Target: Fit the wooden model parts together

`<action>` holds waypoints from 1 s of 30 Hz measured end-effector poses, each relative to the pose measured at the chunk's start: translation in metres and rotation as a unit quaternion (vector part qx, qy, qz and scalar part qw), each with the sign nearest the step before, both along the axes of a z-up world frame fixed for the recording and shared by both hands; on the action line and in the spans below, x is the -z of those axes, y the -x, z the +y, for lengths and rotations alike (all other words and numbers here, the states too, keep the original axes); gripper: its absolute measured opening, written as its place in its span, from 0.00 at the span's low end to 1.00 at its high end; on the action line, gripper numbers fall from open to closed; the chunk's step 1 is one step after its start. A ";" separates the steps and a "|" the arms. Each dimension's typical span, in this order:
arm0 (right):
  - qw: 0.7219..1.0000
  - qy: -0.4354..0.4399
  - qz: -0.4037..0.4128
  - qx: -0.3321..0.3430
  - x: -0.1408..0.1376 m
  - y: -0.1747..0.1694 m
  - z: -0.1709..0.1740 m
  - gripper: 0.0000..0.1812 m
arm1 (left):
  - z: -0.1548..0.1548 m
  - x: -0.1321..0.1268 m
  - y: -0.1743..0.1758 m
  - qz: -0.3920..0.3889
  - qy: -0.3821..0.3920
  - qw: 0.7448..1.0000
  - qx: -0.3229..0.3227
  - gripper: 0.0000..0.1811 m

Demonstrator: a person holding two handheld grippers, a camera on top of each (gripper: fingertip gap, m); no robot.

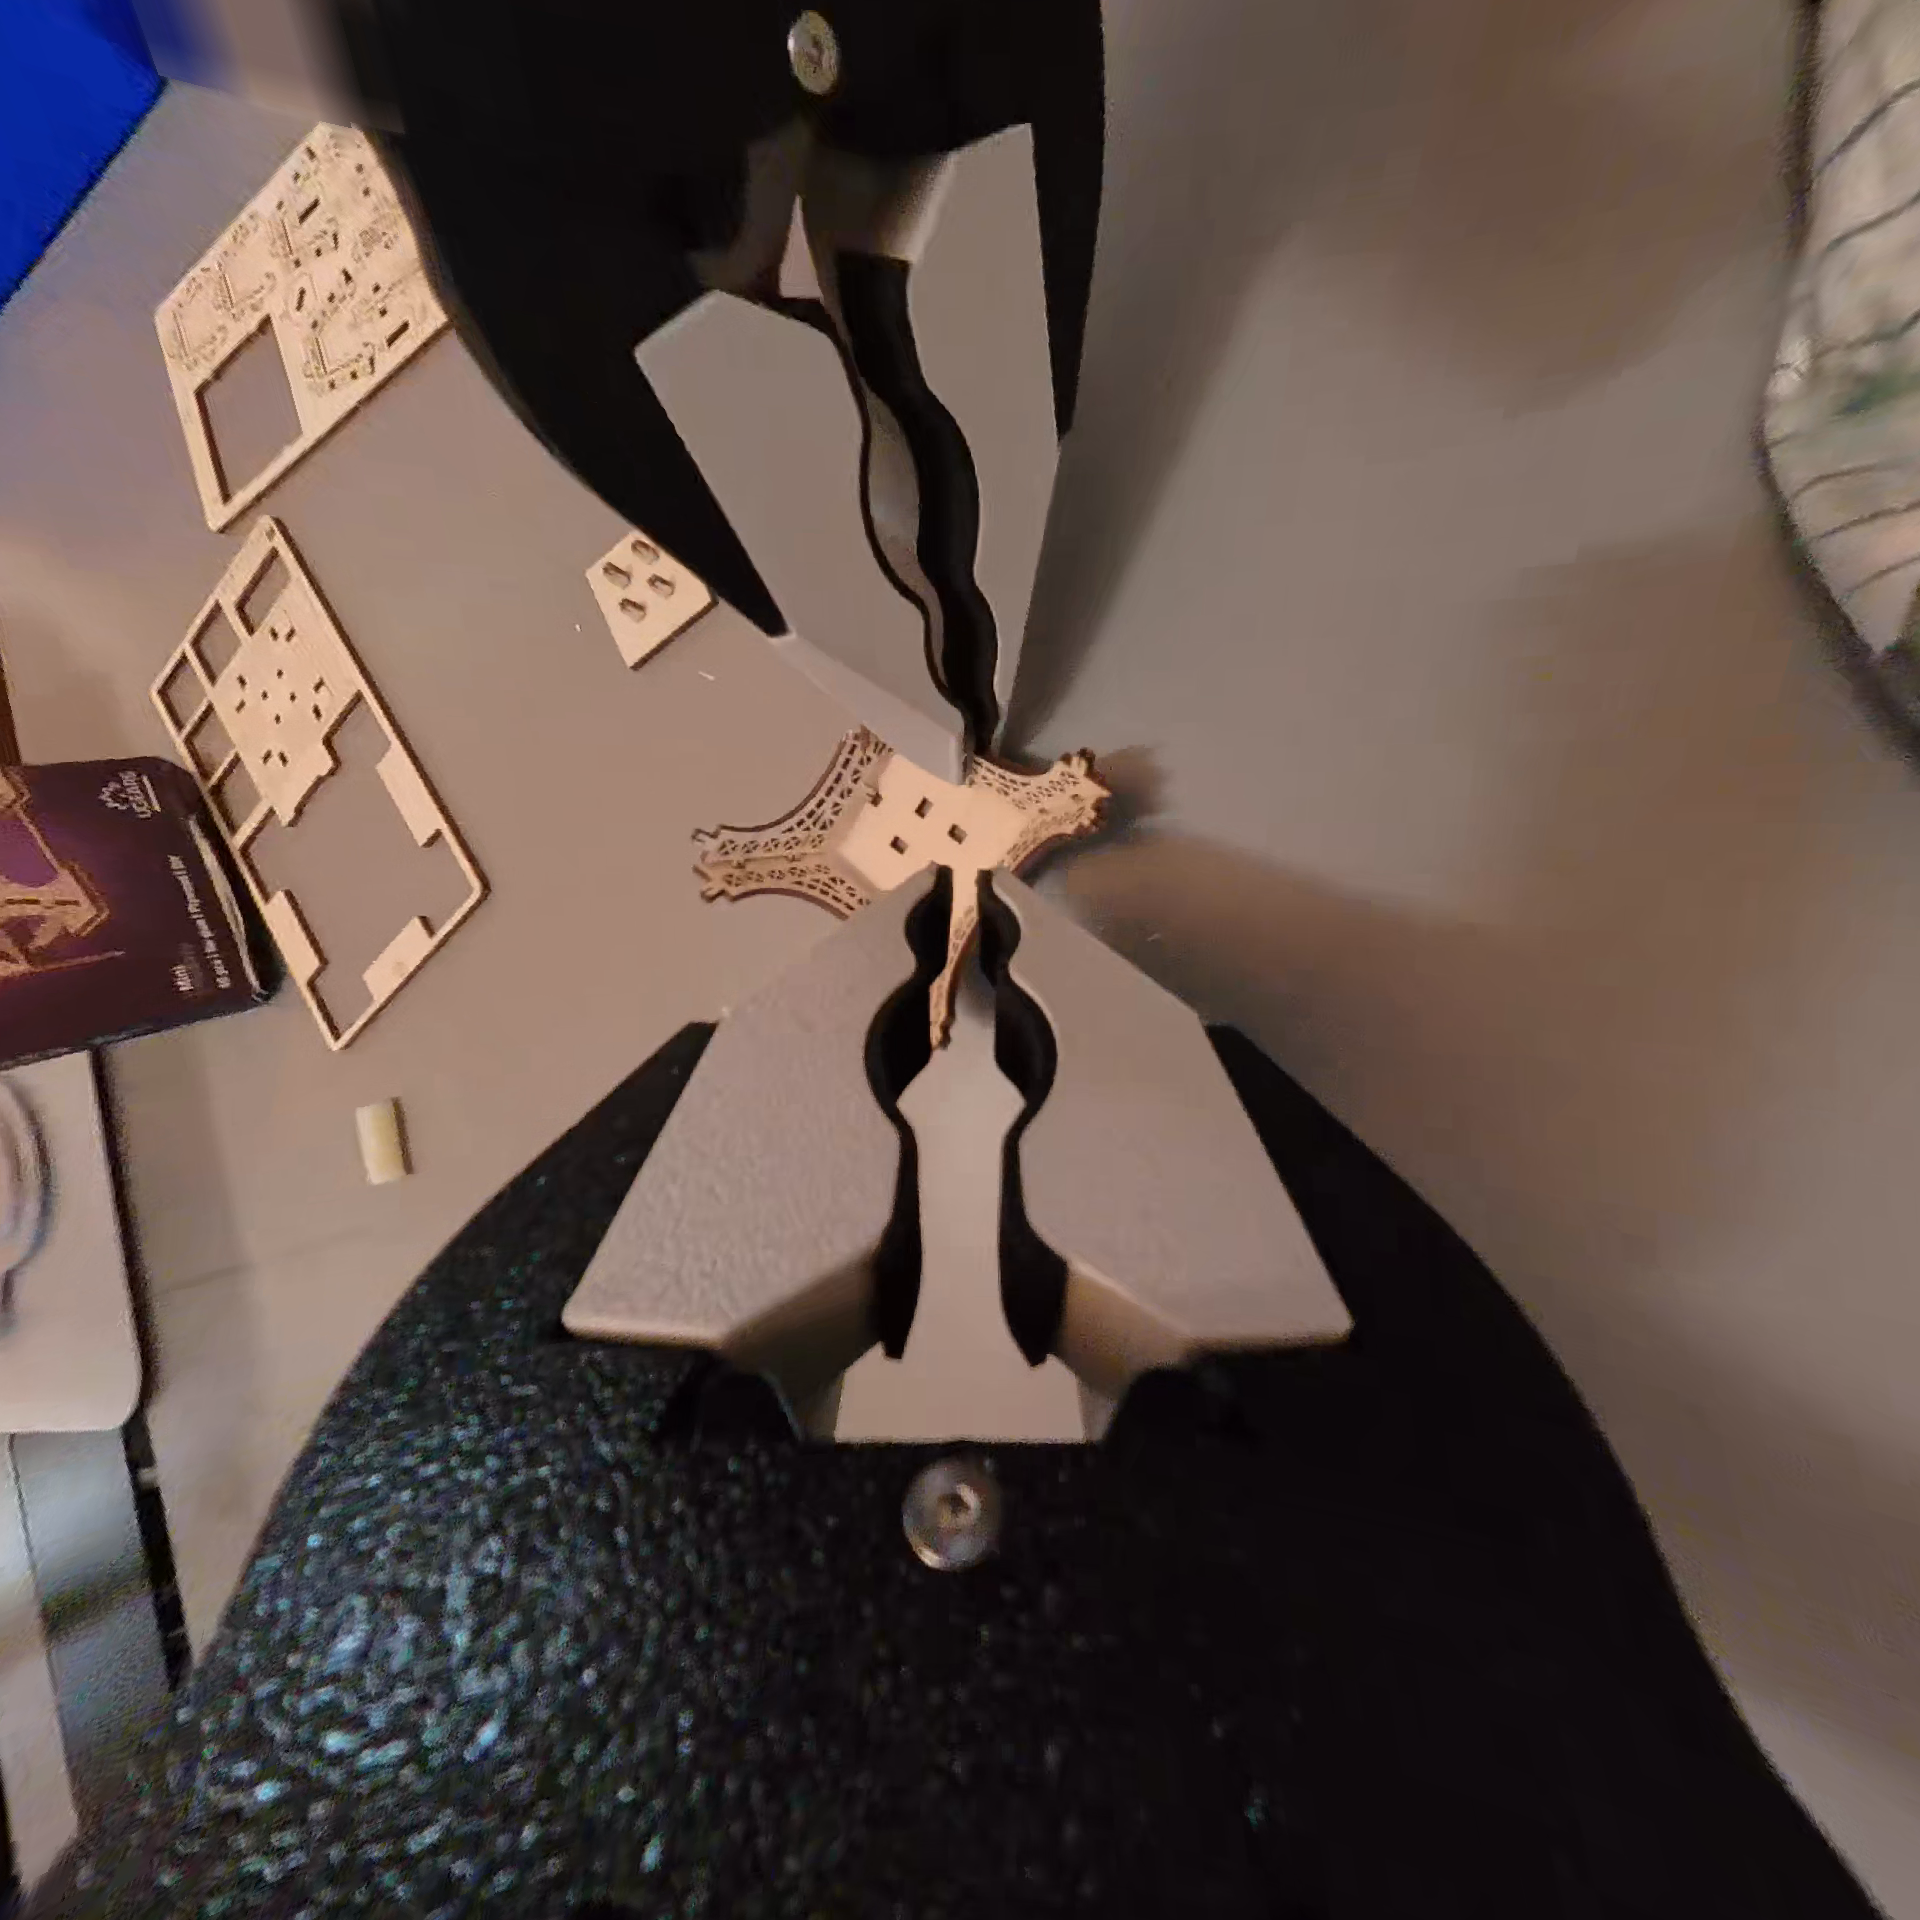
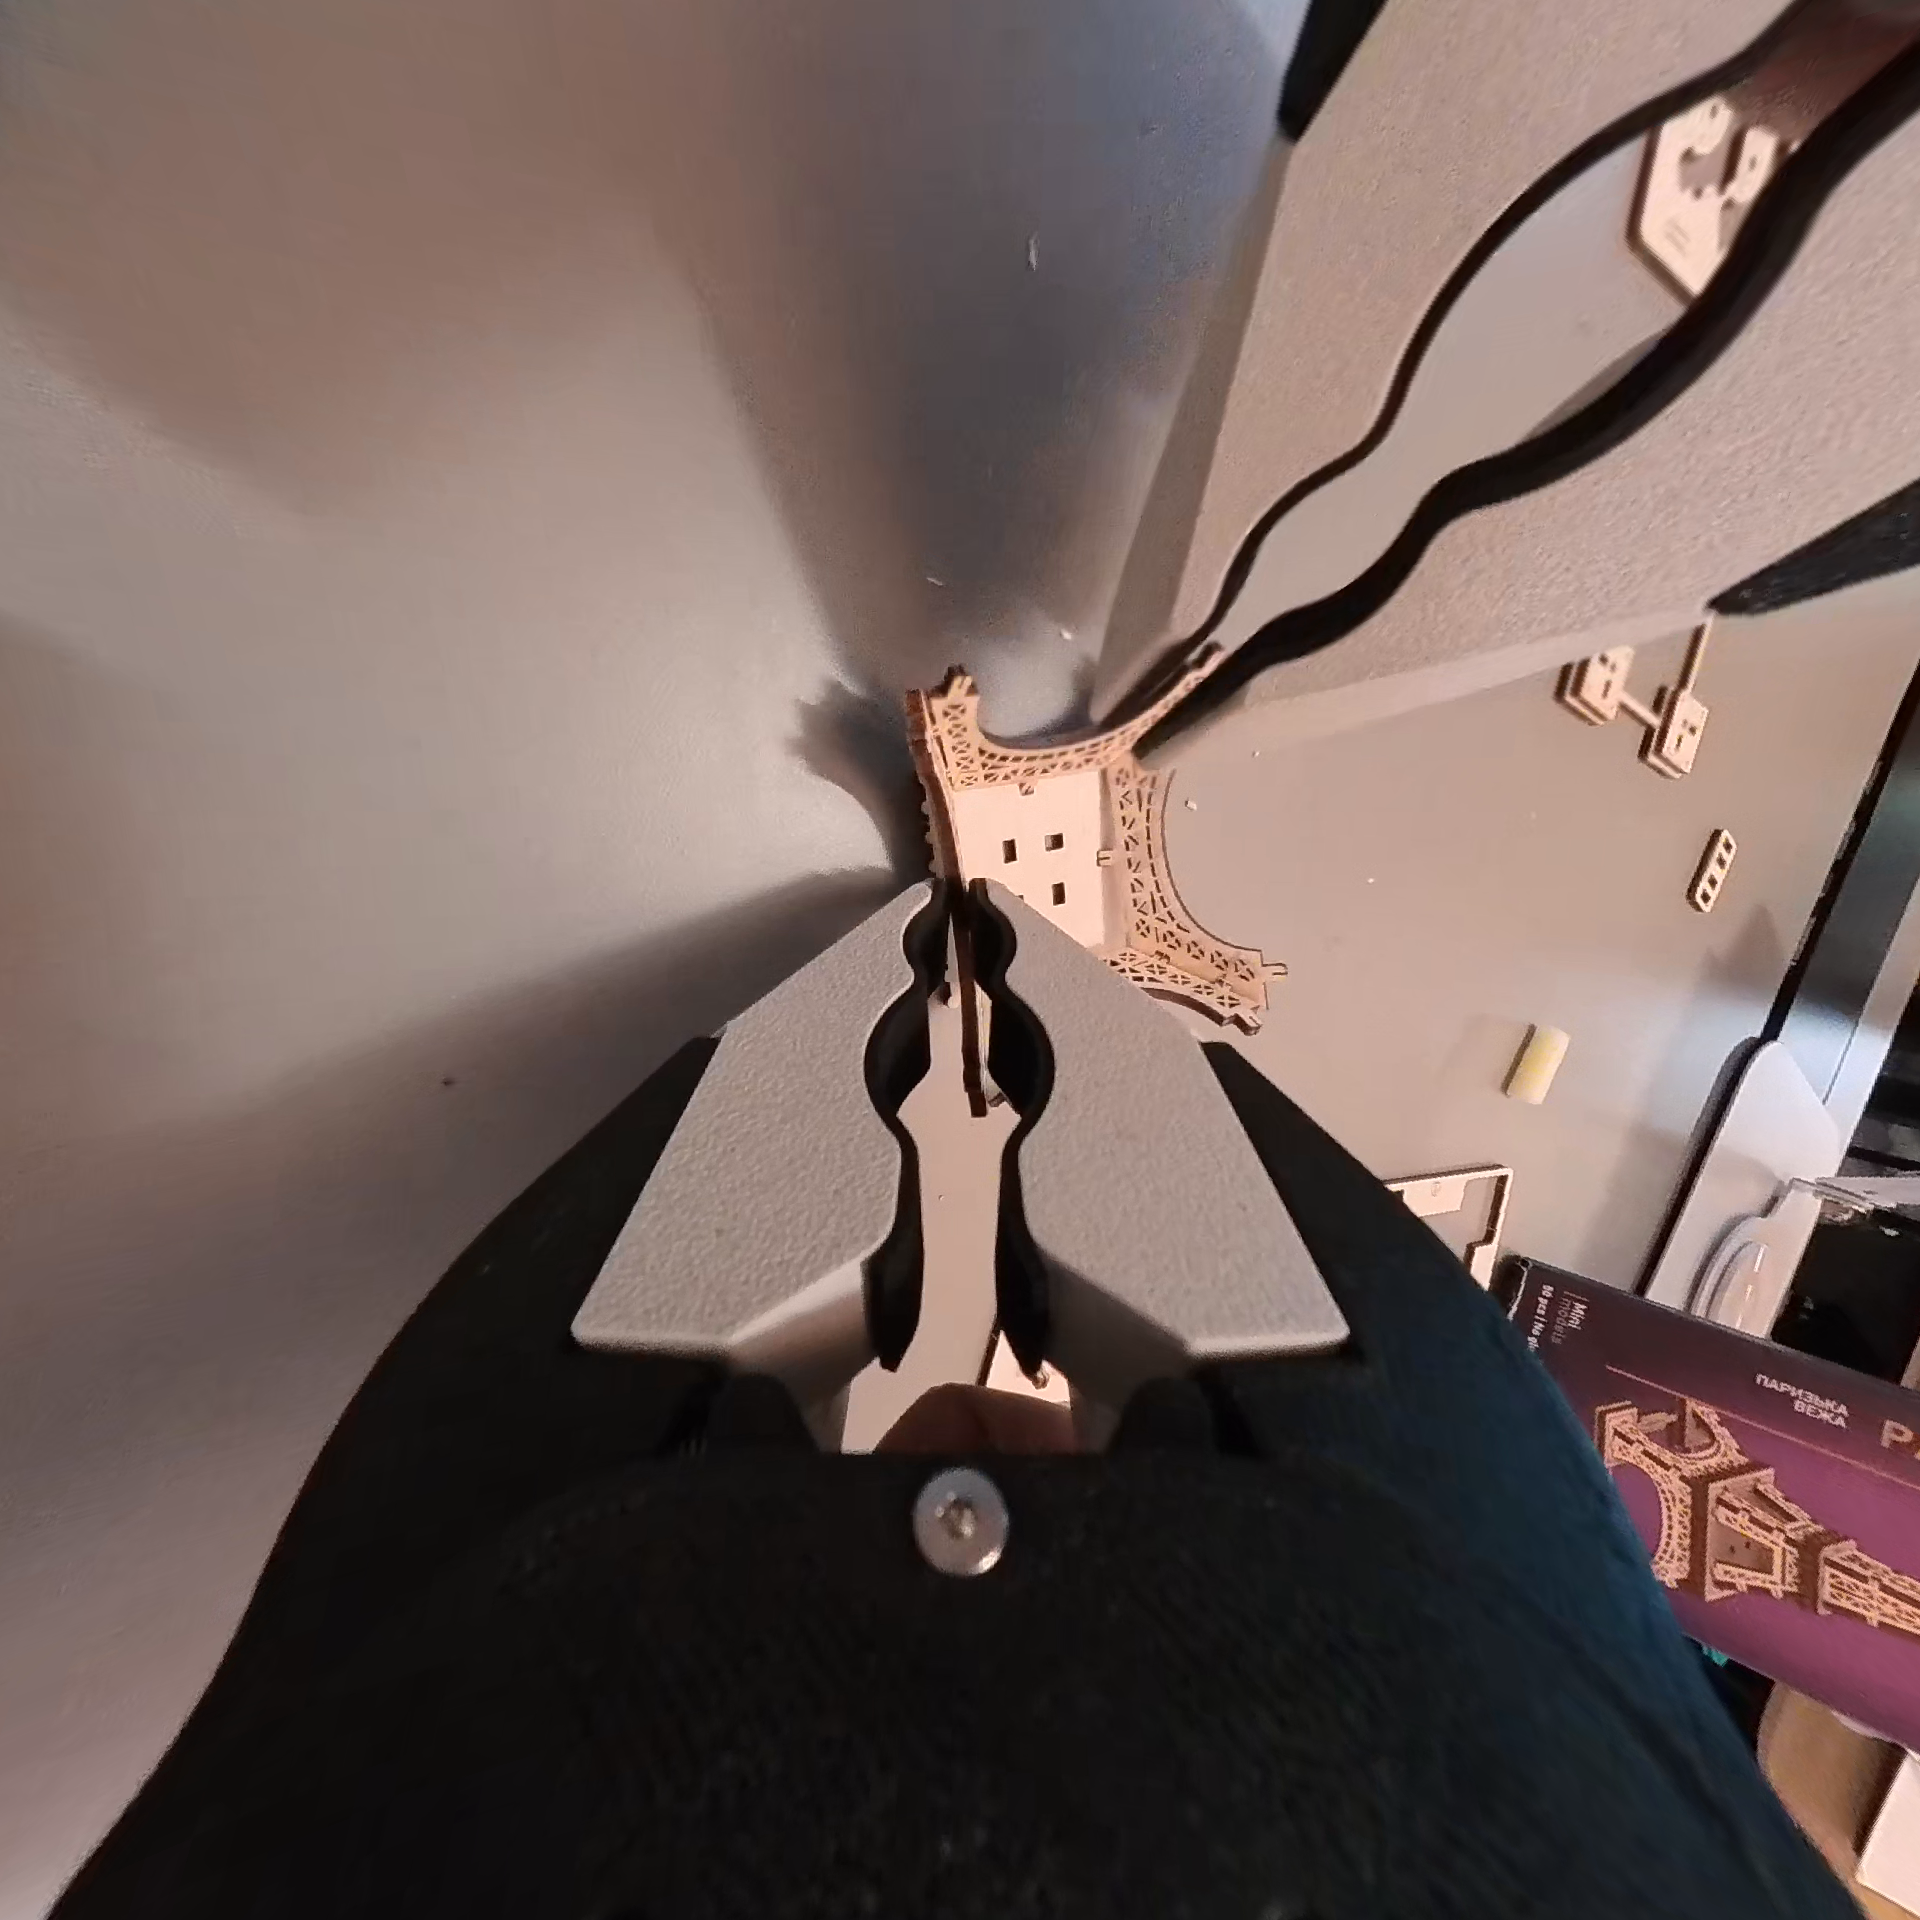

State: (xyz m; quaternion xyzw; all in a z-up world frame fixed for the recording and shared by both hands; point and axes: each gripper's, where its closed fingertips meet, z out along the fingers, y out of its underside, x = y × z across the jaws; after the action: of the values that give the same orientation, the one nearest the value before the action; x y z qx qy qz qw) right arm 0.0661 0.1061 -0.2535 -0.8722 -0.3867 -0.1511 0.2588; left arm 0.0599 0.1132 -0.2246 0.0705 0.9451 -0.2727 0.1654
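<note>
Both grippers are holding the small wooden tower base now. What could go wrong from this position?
1. Both the left gripper and the right gripper clamp thin lattice legs of the wooden tower base; squeezing or twisting could snap one.
2. Each grip is only at the fingertips, so the base may slip or rotate.
3. If it drops, it could land among the loose parts, such as the small slotted plate, on the table.

Purple box (image 1: 114, 894), grey table (image 1: 1455, 623), perhaps cloth (image 1: 1860, 343)

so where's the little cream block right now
The cream block lies loose on the grey table, left of the left gripper in the left wrist view, just below the emptied wooden frame sheet and beside the purple box.
</note>
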 end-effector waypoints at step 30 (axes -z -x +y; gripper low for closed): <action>0.999 -0.030 -0.020 0.004 -0.002 -0.002 0.002 0.04 | 0.002 0.030 -0.002 -0.093 -0.039 0.994 0.040 0.02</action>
State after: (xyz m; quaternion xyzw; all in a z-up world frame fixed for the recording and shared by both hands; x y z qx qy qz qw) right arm 0.0684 0.1081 -0.2516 -0.8624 -0.3837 -0.1808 0.2763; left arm 0.0616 0.1147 -0.2543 0.1396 0.9322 -0.2340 0.2383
